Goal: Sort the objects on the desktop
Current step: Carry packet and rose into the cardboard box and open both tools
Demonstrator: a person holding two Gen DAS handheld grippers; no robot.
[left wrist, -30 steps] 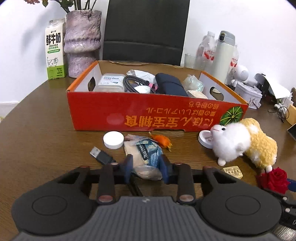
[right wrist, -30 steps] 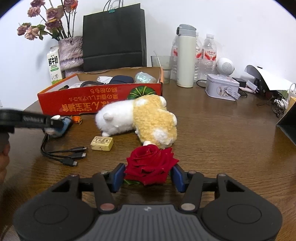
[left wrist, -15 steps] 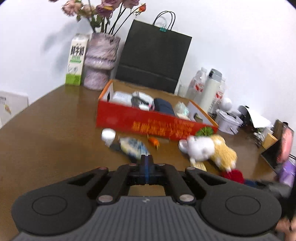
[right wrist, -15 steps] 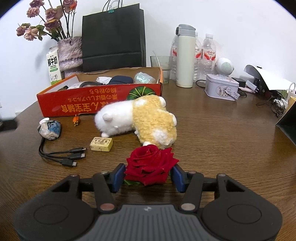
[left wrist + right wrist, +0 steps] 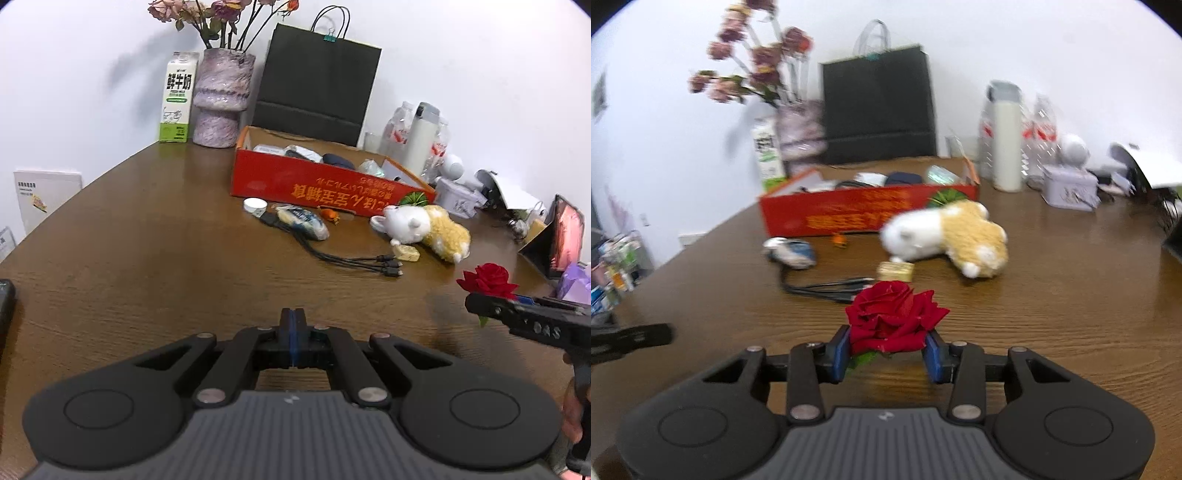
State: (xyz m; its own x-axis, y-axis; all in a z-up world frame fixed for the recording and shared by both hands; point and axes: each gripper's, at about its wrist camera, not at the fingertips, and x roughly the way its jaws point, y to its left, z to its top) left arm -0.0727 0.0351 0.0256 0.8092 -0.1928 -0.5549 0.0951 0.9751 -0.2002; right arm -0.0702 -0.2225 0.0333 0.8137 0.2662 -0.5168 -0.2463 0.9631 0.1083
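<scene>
Since one second ago, the left gripper (image 5: 292,325) let go the snack packet (image 5: 303,222) and drew back; its fingers are now together, empty. Right gripper (image 5: 886,349) has its fingers clamped on the red rose (image 5: 894,316), lifted above the table (image 5: 1052,317), low in the frame center.

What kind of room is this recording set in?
Probably an office or home desk: a brown wooden table against a white wall, with a laptop at its edge, charging cables, and a red box of odds and ends.
</scene>
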